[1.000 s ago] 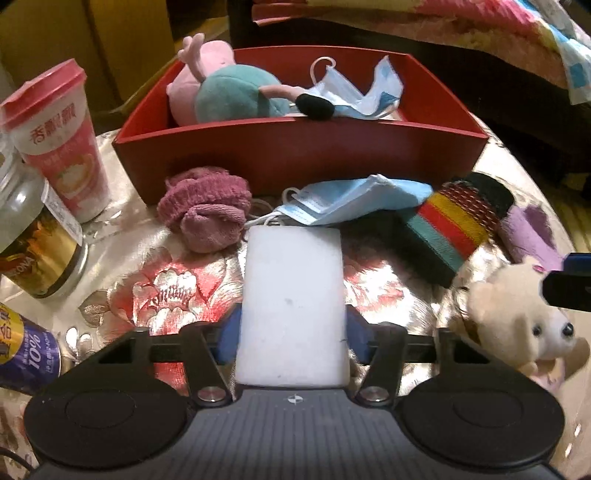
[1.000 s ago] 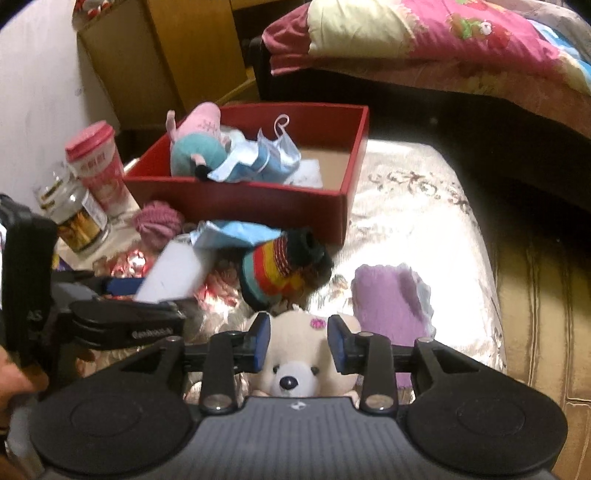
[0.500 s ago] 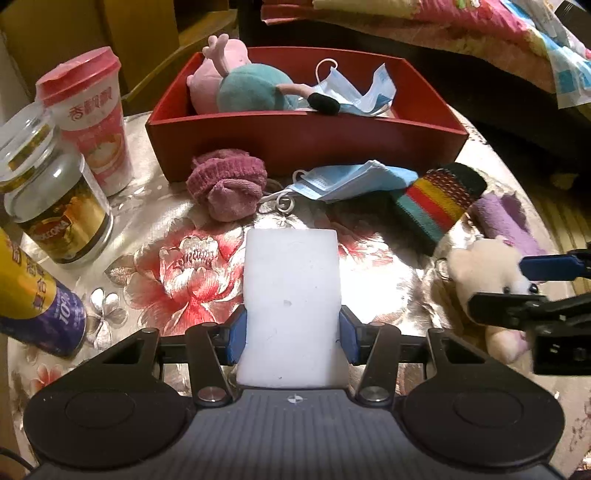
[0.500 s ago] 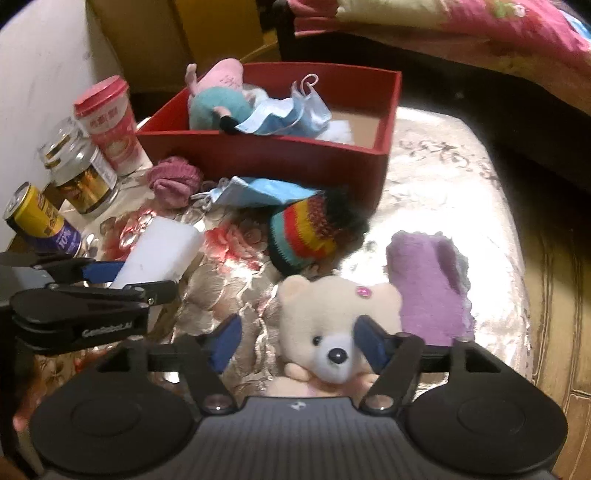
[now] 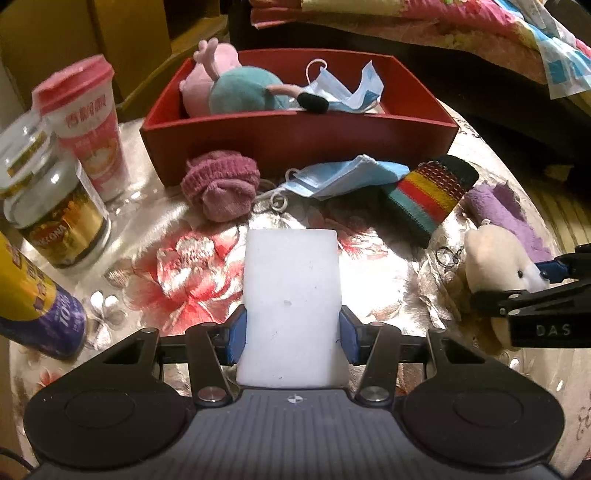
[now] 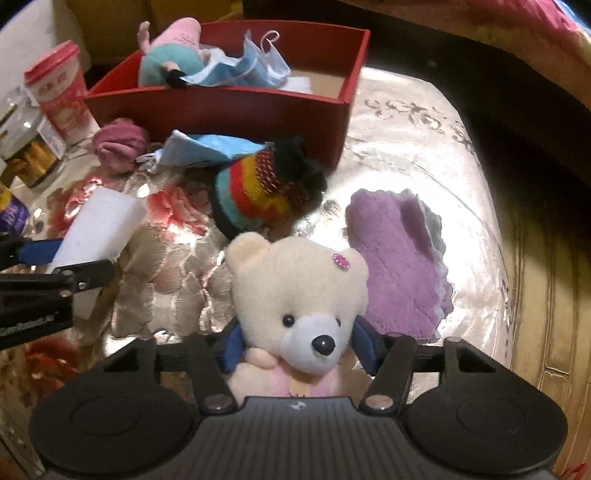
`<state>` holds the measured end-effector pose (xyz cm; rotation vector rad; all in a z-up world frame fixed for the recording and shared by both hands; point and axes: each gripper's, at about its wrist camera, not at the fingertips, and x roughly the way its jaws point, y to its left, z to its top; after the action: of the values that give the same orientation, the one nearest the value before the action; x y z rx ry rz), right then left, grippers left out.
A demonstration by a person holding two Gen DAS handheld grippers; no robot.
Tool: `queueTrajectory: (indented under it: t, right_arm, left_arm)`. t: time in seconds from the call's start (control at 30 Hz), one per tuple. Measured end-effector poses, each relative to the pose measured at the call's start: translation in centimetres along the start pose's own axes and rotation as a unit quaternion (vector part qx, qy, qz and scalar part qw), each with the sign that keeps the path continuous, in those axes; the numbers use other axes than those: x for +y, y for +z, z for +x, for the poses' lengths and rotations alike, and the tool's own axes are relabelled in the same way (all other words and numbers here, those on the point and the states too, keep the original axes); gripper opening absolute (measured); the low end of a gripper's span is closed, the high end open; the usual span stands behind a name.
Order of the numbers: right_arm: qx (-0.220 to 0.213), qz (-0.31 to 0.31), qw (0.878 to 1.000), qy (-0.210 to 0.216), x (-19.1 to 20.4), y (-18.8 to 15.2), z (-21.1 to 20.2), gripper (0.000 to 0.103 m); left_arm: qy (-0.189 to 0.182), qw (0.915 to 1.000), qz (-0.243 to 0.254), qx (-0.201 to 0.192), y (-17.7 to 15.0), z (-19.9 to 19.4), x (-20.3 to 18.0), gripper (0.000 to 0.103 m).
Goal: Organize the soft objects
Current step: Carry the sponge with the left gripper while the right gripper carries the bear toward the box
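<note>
My left gripper (image 5: 291, 325) is shut on a white sponge block (image 5: 291, 280), held above the flowered tablecloth. A cream teddy bear (image 6: 295, 284) sits between the jaws of my right gripper (image 6: 299, 343). The jaws are closing; the blue pads stand beside its cheeks without squeezing them. At the back, the red box (image 5: 295, 136) holds a pink and teal plush pig (image 5: 236, 92) and crumpled face masks (image 5: 354, 92). In front of the box lie a pink sock bundle (image 5: 221, 188), a blue mask (image 5: 347, 177), a striped sock (image 5: 432, 192) and a purple cloth (image 6: 399, 258).
A pink-lidded paper cup (image 5: 88, 122), a glass jar (image 5: 51, 206) and a yellow and purple can (image 5: 33, 306) stand along the left of the table. The table drops off on the right, past the purple cloth. A bed with a bright quilt (image 5: 480, 22) rises behind the box.
My left gripper lifted and drew back with the sponge in it. My right gripper opened wide, sank lower over the bear, and its jaws have come in toward the bear's cheeks.
</note>
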<state>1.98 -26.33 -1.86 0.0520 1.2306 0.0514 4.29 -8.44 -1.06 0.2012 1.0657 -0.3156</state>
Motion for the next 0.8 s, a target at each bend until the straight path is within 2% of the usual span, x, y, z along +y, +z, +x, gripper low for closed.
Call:
queueTrajectory:
  t: [0.2,0.37,0.8]
  right_arm:
    - [-0.001,0.015,1.0,0.027,-0.2,-0.4,-0.8,0.04]
    - [-0.009,0.004,0.999,0.044,1.3,-0.6,-1.8,0.04]
    - [-0.071,-0.018,0.996,0.059,3.6,-0.6,-5.9,0.04]
  left_arm:
    - [0.004,0.9998,0.008,-0.016,0.1,-1.1,-0.2,0.051]
    - [0.01,0.9995,0.016,-0.026,0.1,-1.7,-0.4,0.051]
    - [0.031,0.9975,0.031,-0.056,-0.1,-3.3,-0.4,0.051]
